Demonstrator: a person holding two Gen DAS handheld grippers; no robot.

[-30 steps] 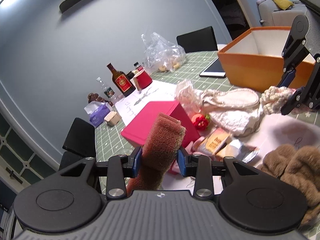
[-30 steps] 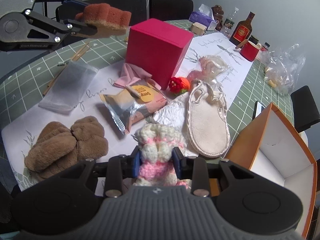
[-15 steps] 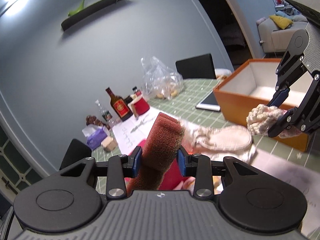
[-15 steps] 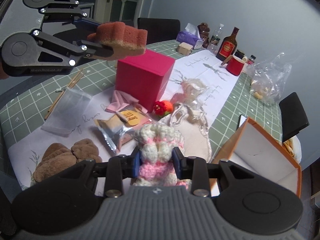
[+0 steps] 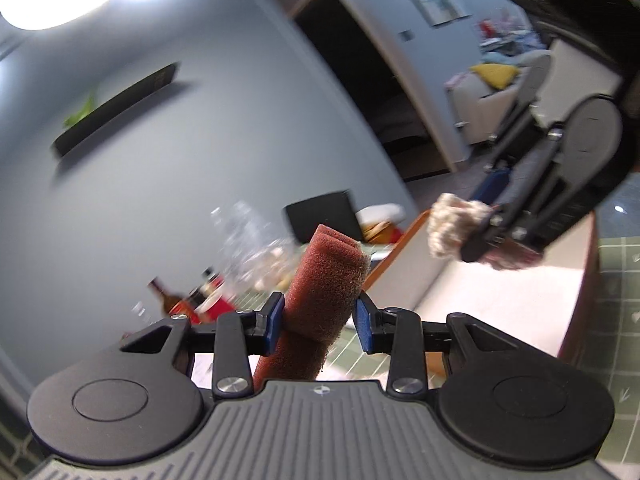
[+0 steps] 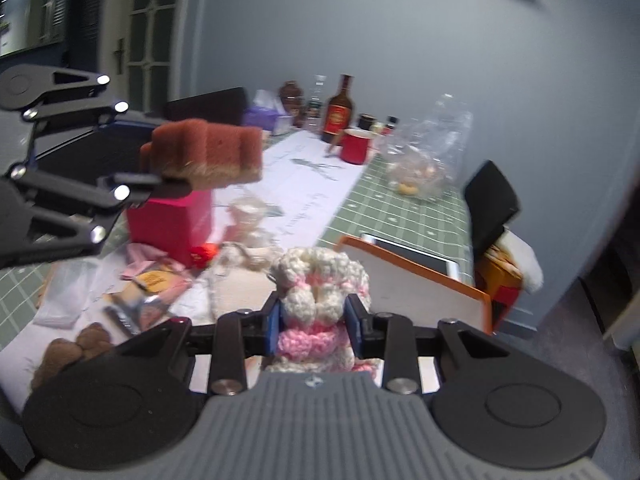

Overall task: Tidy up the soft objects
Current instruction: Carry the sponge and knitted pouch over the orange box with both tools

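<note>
Both grippers (image 5: 320, 318) (image 6: 313, 322) now higher, nearer box (image 6: 416, 280)

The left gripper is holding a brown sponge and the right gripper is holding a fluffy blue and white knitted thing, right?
Almost. The knitted thing in the right gripper is pink and white, not blue; the right wrist view shows it. The left gripper does hold the brown sponge.

Brown sponge (image 5: 326, 284) (upright) in left claw (image 5: 320, 322)

Sponge (image 5: 326, 280): you hold rough, fuzzy fibre.
Knit (image 6: 320, 300): your woolly, nubbly yarn.
Box (image 6: 420, 280): matt, probably card.
</note>
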